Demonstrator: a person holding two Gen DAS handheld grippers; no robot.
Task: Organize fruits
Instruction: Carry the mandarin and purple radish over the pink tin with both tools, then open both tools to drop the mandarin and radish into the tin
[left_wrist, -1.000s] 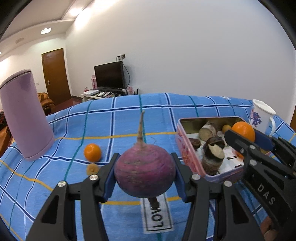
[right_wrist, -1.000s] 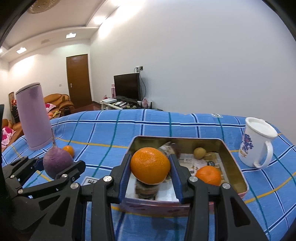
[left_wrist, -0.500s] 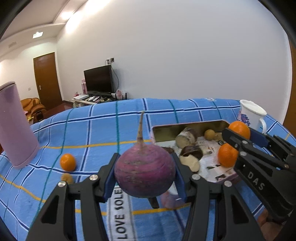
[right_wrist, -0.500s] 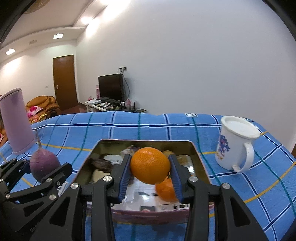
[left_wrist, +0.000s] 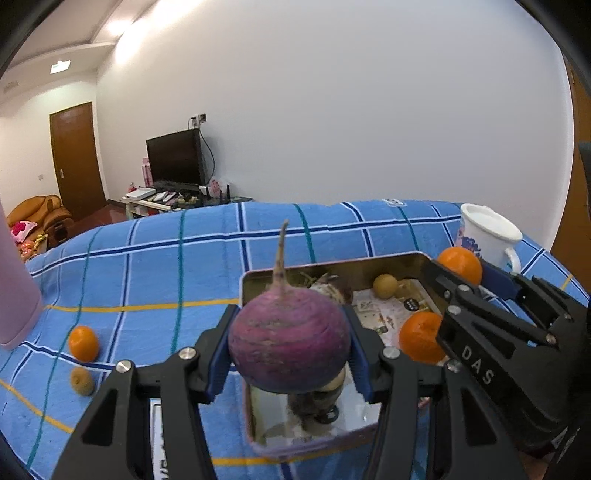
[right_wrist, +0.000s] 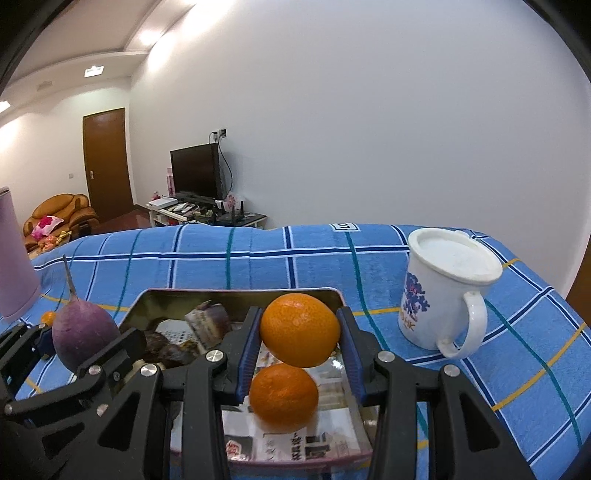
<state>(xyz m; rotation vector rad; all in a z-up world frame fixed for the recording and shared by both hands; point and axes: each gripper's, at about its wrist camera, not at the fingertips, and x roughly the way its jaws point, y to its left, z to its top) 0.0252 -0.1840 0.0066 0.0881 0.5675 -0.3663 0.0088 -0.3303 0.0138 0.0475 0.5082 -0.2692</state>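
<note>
The purple radish (left_wrist: 289, 341) is clamped between the fingers of the left gripper (left_wrist: 289, 350), tail pointing up, and hangs above the near left end of the open tin (left_wrist: 391, 260). An orange (right_wrist: 300, 330) is pinched the same way in the right gripper (right_wrist: 300, 345), above the right half of the tin. Both are gripped at their widest part, probably so that the round shapes cannot roll out of the flat blue pads. Held over the tin rather than over the cloth, they look ready to be lowered in and let go.

The tin is a shallow metal box lined with printed paper. It already holds a second orange (right_wrist: 283, 397) lying directly beneath the carried one, a small round yellowish fruit (left_wrist: 385, 285) near the far wall, and some dark brown and pale cut root pieces (right_wrist: 207, 325) at the left end. There is little free floor under the radish, so it may come to rest against those pieces.

The tin sits on a tabletop covered by a blue checked cloth (left_wrist: 155, 273). To its right stands a white mug (right_wrist: 439, 291) with a lid, near the tin but apart from it. Still out on the cloth to the left are a small orange (left_wrist: 84, 342) and a brownish little fruit (left_wrist: 82, 380) just in front of it, with a pink cylinder (left_wrist: 14, 288) standing beyond.
</note>
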